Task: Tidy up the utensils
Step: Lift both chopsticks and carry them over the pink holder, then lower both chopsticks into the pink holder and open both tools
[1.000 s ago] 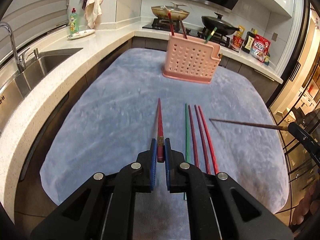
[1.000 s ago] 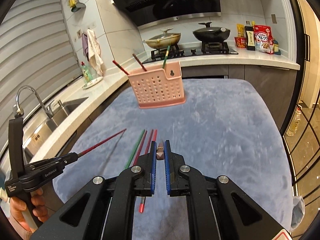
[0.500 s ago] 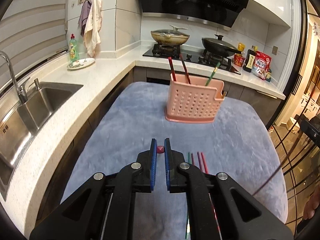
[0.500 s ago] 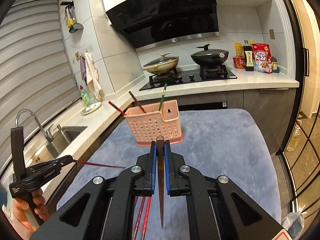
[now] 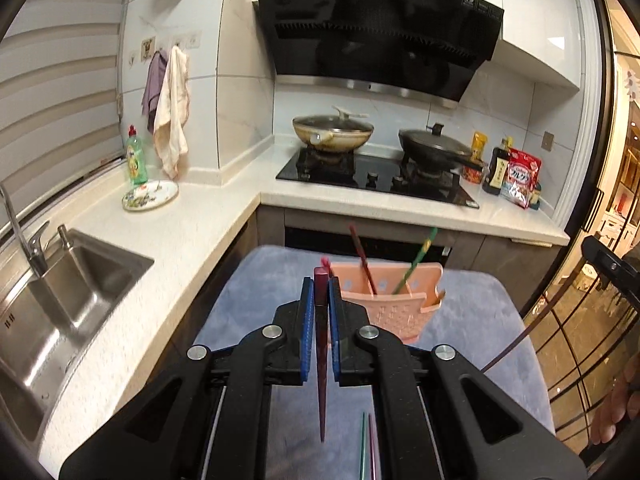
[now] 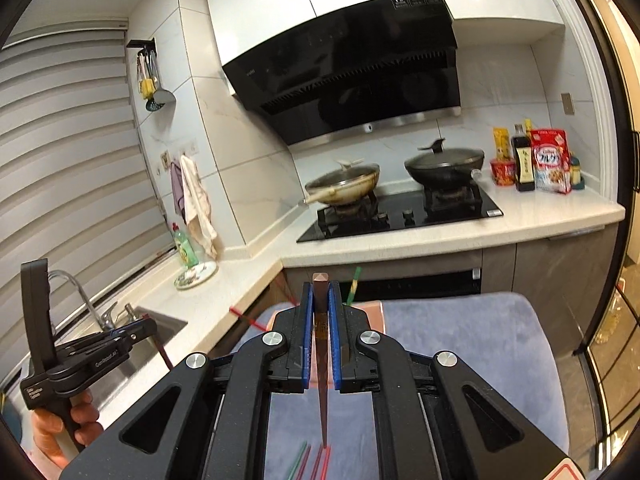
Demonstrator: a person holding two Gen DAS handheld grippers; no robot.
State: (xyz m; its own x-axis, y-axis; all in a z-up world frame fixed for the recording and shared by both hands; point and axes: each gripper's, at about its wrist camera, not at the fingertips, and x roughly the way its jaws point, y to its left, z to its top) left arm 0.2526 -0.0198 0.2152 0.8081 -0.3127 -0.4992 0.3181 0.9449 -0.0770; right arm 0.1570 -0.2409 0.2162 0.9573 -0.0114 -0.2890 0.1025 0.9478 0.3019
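My left gripper (image 5: 319, 282) is shut on a dark red chopstick (image 5: 321, 380) that hangs tip down above the mat. Just beyond it stands the pink utensil basket (image 5: 394, 308), holding a red chopstick (image 5: 362, 258) and a green one (image 5: 416, 260). My right gripper (image 6: 321, 286) is shut on a brown chopstick (image 6: 322, 392), also hanging tip down. It hides most of the basket (image 6: 374, 314). In the right wrist view the left gripper (image 6: 149, 325) is low on the left, held by a hand. Several loose chopsticks (image 6: 308, 460) lie on the mat below.
A grey-blue mat (image 5: 480, 320) covers the worktop. A steel sink (image 5: 80, 280) and tap are on the left, with a soap bottle (image 5: 137, 158) and a plate (image 5: 150, 196) behind them. The hob (image 5: 376, 176) carries two pans. Food packets (image 6: 550, 160) stand at the back right.
Both grippers have risen and moved toward the basket with their chopsticks. Each chopstick has swung from pointing forward to hanging tip down. The loose chopsticks now lie far below.
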